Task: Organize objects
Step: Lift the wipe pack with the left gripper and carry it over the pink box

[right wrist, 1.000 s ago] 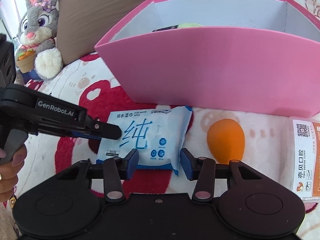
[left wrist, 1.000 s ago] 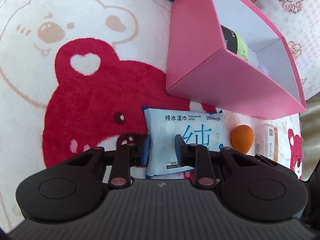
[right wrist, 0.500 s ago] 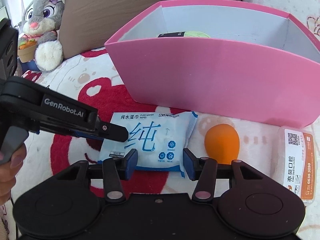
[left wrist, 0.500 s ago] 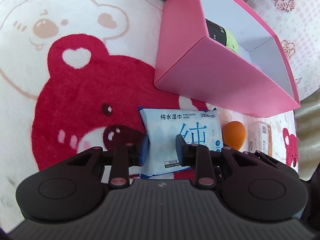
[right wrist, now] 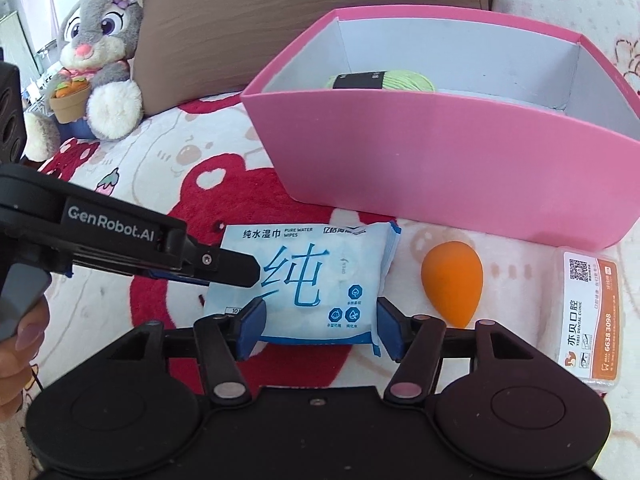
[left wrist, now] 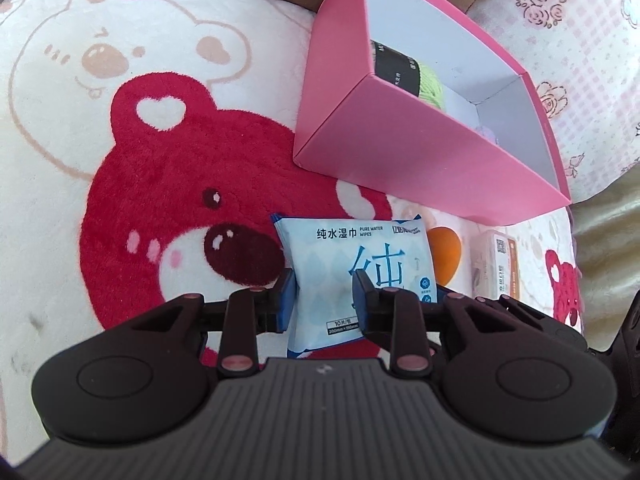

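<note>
A light blue pack of wet wipes [left wrist: 352,276] [right wrist: 316,280] is held a little above the red bear blanket, in front of the pink box [left wrist: 404,148] [right wrist: 460,172]. My left gripper [left wrist: 322,300] is shut on the pack's left part; it shows in the right wrist view [right wrist: 236,272] coming in from the left. My right gripper [right wrist: 318,326] is open, its jaws on either side of the pack's near edge. An orange sponge egg [right wrist: 452,280] [left wrist: 444,256] and a white-and-orange floss box [right wrist: 588,320] [left wrist: 496,268] lie to the right.
A green yarn ball with a black band [right wrist: 380,81] [left wrist: 408,76] lies inside the box. A grey plush rabbit [right wrist: 96,52] and a brown cushion [right wrist: 280,12] stand at the back. Pink floral bedding [left wrist: 568,40] lies beyond the box.
Both grippers have risen and the view now looks further into the box. The wipes pack has come up with my left gripper. The right jaws stay spread around it.
</note>
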Available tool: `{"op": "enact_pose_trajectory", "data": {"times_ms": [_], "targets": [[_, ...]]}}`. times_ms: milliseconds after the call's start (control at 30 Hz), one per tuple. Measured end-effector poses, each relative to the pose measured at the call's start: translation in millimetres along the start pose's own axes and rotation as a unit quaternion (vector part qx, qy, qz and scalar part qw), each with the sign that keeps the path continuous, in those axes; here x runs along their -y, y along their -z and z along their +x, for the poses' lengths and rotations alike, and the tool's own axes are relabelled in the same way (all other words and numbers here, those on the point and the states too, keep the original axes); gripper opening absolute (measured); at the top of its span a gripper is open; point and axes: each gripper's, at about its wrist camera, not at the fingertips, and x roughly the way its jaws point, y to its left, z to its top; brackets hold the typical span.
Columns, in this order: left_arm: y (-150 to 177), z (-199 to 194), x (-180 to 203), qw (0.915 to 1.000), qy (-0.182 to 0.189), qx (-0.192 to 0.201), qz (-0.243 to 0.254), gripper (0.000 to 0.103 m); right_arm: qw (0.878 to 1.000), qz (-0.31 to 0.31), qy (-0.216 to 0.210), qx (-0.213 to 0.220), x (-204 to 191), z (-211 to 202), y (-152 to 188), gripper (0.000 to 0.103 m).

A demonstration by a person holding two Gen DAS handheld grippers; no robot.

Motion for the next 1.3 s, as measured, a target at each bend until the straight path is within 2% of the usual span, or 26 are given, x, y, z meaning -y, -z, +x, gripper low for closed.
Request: {"op": "enact_pose_trajectory", "data": {"times_ms": [100,167,333,467,700,1000,1200,1300], "targets": [[1.8,-6.1,4.0,1.0000,0.002,0.002,0.006,0.028,1.000,-0.005,0.001,-0.004,-2.8,-6.1,0.7,0.070],[1.8,-9.1,5.9,0.9999,0.013,-0.001,0.005,0.028,1.000,-0.006,0.003,-0.008,-5.5,-10.1,1.1,0.078],[8.4,-17.2,17.5,0.9997,0.013,0.003,0.022,0.028,1.000,-0.012,0.012,-0.009,-11.5,-24.4,3.3,0.081],[14.7,-21.6,23.1,0.9997,0.016,0.005,0.017,0.028,0.999,-0.038,0.021,-0.025,-19.2,-32.1,4.8,0.088],[21.1,-36.9,35.6,0.9986,0.031,0.022,0.038,0.028,0.998,-0.048,0.026,-0.032,-19.5,-43.0,8.5,0.090],[32.2,-54.3,61.8,0.9931,0.019,0.053,0.103,0.028,0.998,-0.047,0.036,0.008,-22.6,-67.0,13.9,0.090],[37.3,-67.2,74.0,0.9898,0.036,0.058,0.125,0.028,0.995,-0.066,0.054,0.045,-26.5,-91.8,22.2,0.090],[41.9,-73.1,83.3,0.9865,0.030,0.072,0.144,0.028,0.994,-0.067,0.054,0.062,-26.0,-102.0,23.3,0.090]]}}
